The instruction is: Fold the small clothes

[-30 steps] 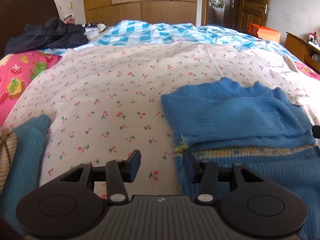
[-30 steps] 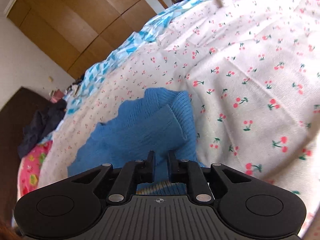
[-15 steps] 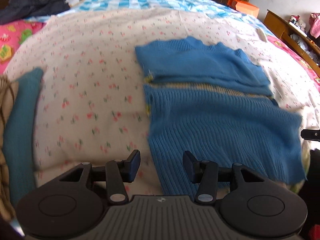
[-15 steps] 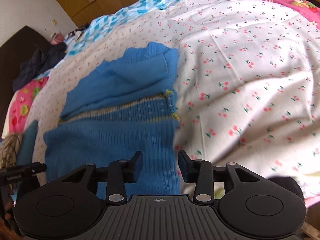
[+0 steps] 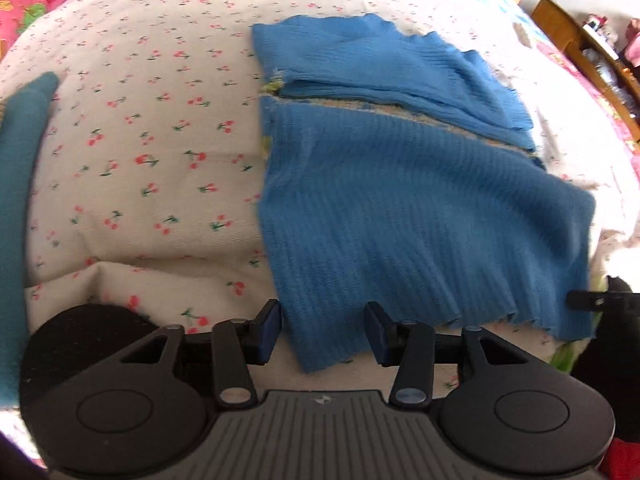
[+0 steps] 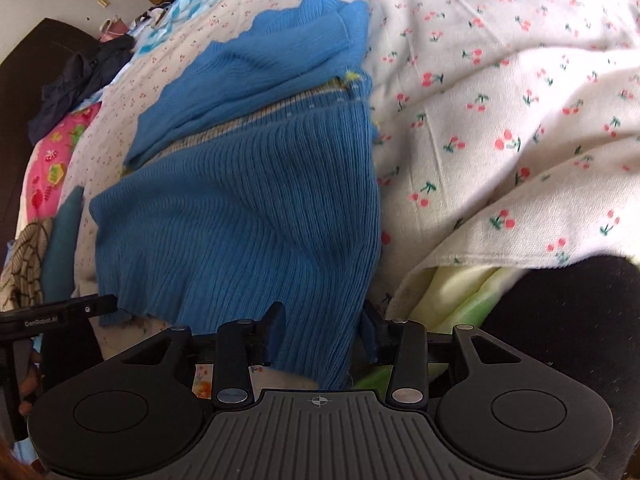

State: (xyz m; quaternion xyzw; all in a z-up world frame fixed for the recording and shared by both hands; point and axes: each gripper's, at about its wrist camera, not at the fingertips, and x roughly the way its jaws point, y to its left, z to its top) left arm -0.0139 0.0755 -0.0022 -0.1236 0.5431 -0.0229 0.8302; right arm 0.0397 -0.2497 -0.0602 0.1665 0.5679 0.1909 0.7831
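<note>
Your left gripper (image 5: 323, 330), closing, and parted right gripper (image 6: 323, 330) straddled the limp blue knit sweater (image 5: 400, 200)'s near hem corners, the likeliest holds.

1. A white cherry-print sheet (image 5: 152, 152) covers the bed.
2. A teal cloth (image 5: 18, 152) lies at its left edge.
3. A pink printed cover (image 6: 48, 168) and dark clothes (image 6: 80, 76) sit far back.
4. A wooden shelf (image 5: 580, 40) stands at right.
</note>
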